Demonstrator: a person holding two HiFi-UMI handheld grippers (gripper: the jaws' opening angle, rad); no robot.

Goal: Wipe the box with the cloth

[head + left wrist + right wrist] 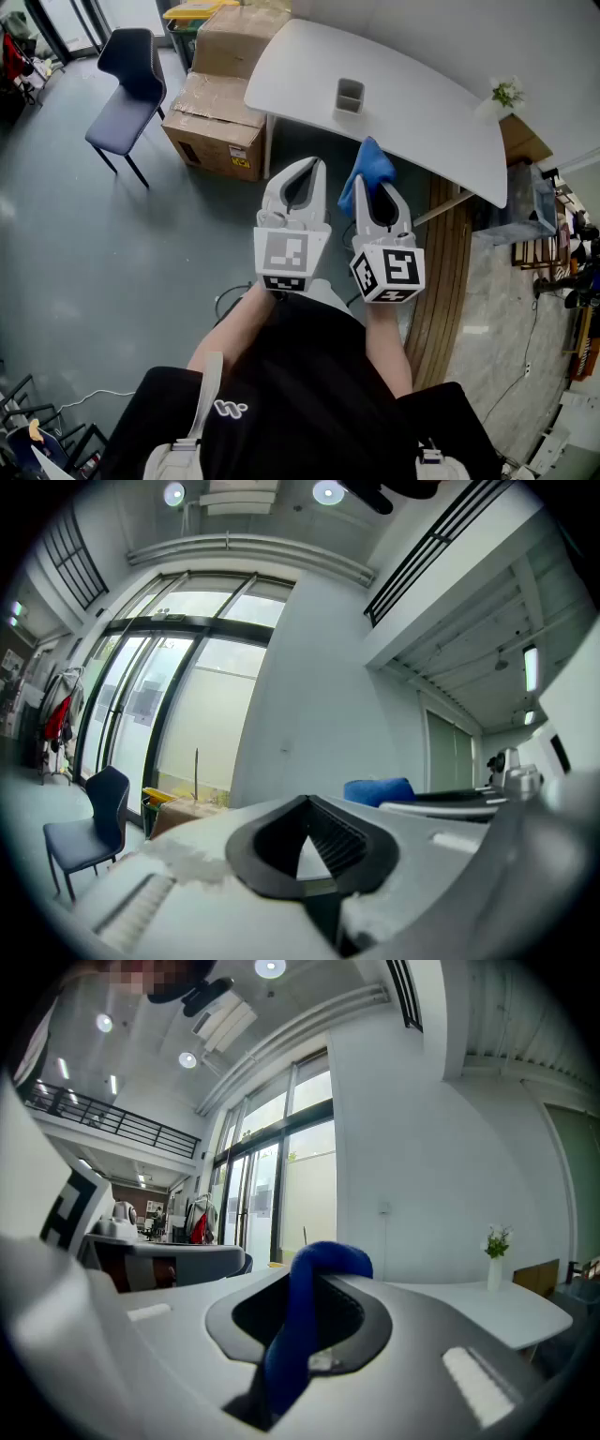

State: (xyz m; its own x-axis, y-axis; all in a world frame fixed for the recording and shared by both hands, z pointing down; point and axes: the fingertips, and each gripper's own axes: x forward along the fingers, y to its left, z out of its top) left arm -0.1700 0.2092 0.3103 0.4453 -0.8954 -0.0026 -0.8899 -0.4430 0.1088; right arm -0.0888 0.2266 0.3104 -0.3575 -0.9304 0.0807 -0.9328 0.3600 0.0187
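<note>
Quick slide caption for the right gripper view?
Right tool shut on the blue cloth, white table beyond.

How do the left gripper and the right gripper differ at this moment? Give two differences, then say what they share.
The left gripper is shut with nothing between its jaws; the right gripper is shut on the blue cloth. The left gripper's marker cube sits square to the head view; the right gripper's cube is turned corner-on. Both are white, held side by side, and point toward the white table.
</note>
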